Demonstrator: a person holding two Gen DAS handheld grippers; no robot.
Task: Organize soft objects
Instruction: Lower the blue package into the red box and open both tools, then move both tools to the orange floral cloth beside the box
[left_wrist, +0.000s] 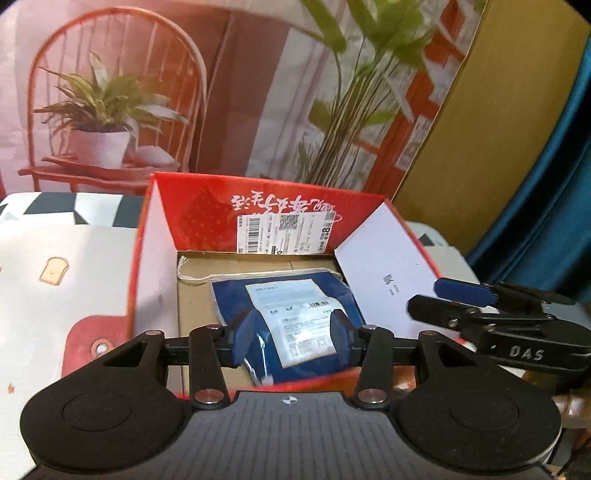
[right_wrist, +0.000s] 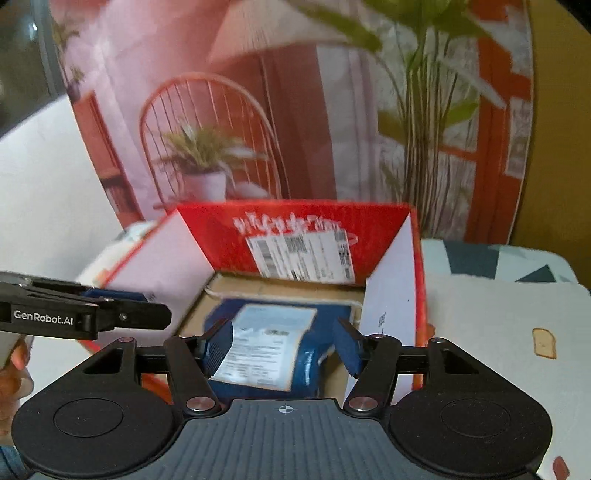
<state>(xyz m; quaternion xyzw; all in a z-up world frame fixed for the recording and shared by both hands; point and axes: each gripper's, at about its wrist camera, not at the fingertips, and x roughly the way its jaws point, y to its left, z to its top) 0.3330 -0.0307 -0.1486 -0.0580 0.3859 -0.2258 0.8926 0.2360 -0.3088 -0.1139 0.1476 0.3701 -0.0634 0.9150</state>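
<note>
A blue soft package (left_wrist: 291, 314) with a white printed label lies flat on the floor of an open red cardboard box (left_wrist: 207, 210). In the left wrist view my left gripper (left_wrist: 291, 339) hovers over its near end, blue pads standing apart on either side of the label, not pressing. My right gripper (left_wrist: 428, 297) comes in from the right over the box's white flap. In the right wrist view the same package (right_wrist: 269, 343) lies in the box (right_wrist: 221, 236) between the spread pads of my right gripper (right_wrist: 283, 349). My left gripper (right_wrist: 155, 306) shows at the left.
The box stands on a tablecloth (left_wrist: 51, 273) printed with toast shapes. Behind it hangs a backdrop (left_wrist: 110, 110) picturing a chair and plants, with a yellow board (left_wrist: 480, 129) and a blue curtain (left_wrist: 554, 184) to the right. A person's hand (right_wrist: 14, 369) shows at the left edge.
</note>
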